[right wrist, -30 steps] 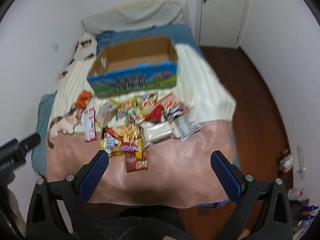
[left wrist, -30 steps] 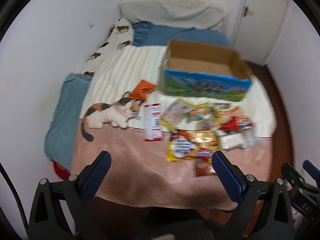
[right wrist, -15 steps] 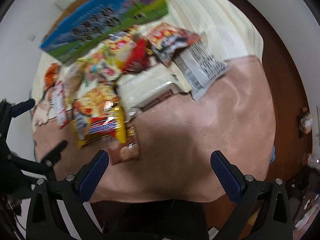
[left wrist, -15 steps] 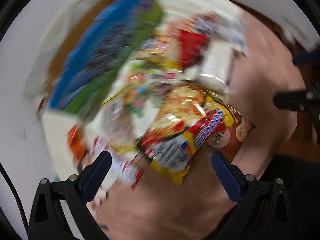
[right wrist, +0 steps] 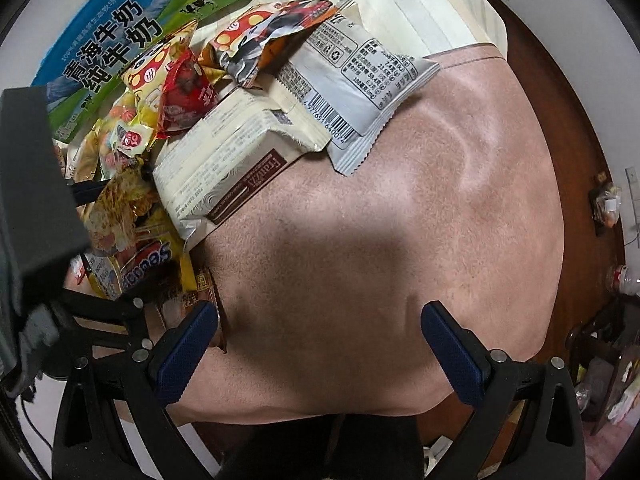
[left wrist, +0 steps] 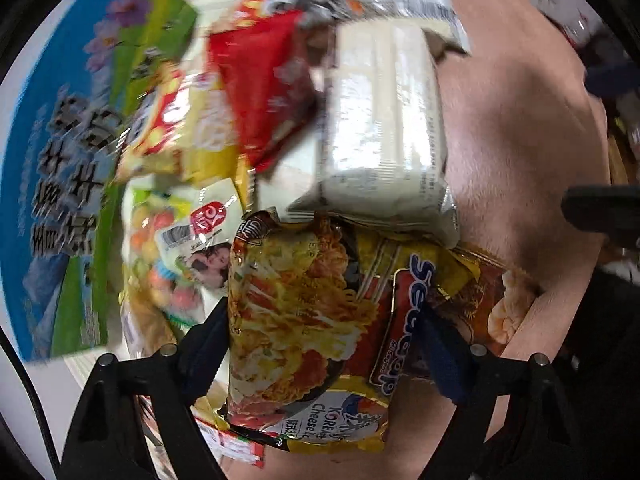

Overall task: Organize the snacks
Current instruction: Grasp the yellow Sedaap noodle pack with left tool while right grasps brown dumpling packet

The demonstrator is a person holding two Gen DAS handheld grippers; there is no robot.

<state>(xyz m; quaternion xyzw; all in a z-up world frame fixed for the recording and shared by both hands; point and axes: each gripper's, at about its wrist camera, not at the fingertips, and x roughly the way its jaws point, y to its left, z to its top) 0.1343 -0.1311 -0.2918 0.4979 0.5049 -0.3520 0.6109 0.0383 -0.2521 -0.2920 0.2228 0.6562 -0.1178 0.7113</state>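
Note:
A pile of snack packets lies on a pink blanket (right wrist: 380, 216) in front of a blue and green milk carton box (left wrist: 60, 184). My left gripper (left wrist: 324, 340) is open, its fingers on either side of a yellow Sedaap noodle packet (left wrist: 312, 320) at the near end of the pile. A white wafer pack (left wrist: 384, 120), a red packet (left wrist: 268, 88) and a candy bag (left wrist: 176, 248) lie beyond it. My right gripper (right wrist: 320, 344) is open and empty above bare blanket, right of the pile. The wafer pack (right wrist: 224, 160) and a grey packet (right wrist: 356, 80) lie ahead of it.
The box (right wrist: 120, 28) stands behind the pile on striped bedding (right wrist: 420, 12). A brown biscuit packet (left wrist: 504, 296) lies under the noodle packet's right edge. The blanket's right edge drops to a wooden floor (right wrist: 576, 128) with clutter (right wrist: 608, 204). The left gripper's body (right wrist: 36, 184) fills the right wrist view's left side.
Both grippers have dropped from high above the bed to close over the blanket. The left one now straddles the noodle packet; the right one hangs low beside the pile.

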